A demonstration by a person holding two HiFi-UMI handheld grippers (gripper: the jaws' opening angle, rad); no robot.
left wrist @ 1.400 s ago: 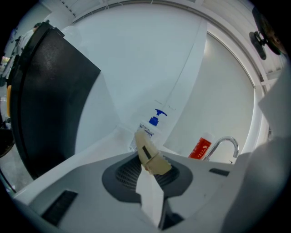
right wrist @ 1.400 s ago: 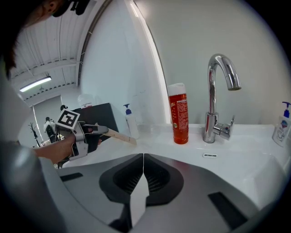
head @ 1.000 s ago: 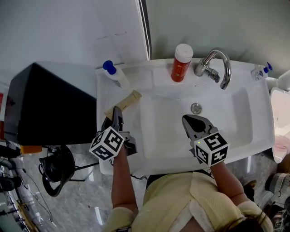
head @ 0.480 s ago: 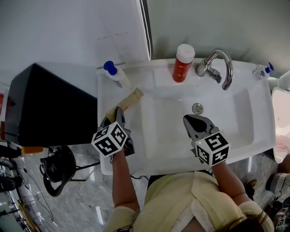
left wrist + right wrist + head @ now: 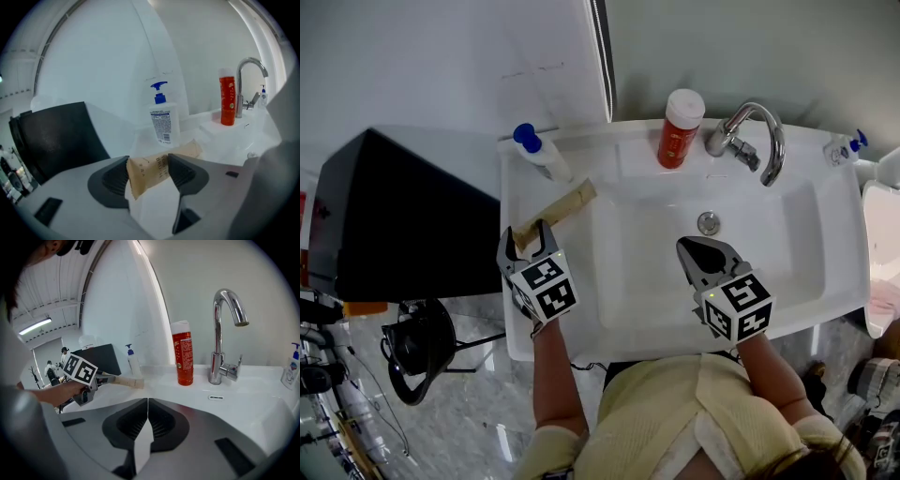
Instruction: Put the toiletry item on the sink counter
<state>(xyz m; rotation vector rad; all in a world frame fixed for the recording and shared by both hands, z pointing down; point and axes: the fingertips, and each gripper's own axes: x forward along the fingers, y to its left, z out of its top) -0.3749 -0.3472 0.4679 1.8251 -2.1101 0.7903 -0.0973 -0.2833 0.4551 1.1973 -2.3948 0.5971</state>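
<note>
The toiletry item is a tan tube (image 5: 555, 210) lying flat on the left ledge of the white sink counter (image 5: 512, 183). My left gripper (image 5: 523, 232) has just been opening, and its jaws now stand apart around the tube's near end (image 5: 150, 171) without pressing it. In the right gripper view the tube (image 5: 123, 380) shows sticking out ahead of the left gripper (image 5: 101, 377). My right gripper (image 5: 705, 248) hangs over the basin's front, shut with nothing in it (image 5: 147, 420).
A white pump bottle with a blue top (image 5: 539, 155) stands just behind the tube. A red bottle (image 5: 678, 129) and the chrome faucet (image 5: 750, 141) stand at the back rim. A small blue-capped bottle (image 5: 841, 148) is far right. A black box (image 5: 394, 216) sits left of the sink.
The left gripper has rolled and its jaws have spread wide; the tube, gripped before, now lies flat on the counter ledge. The right gripper has not moved.
</note>
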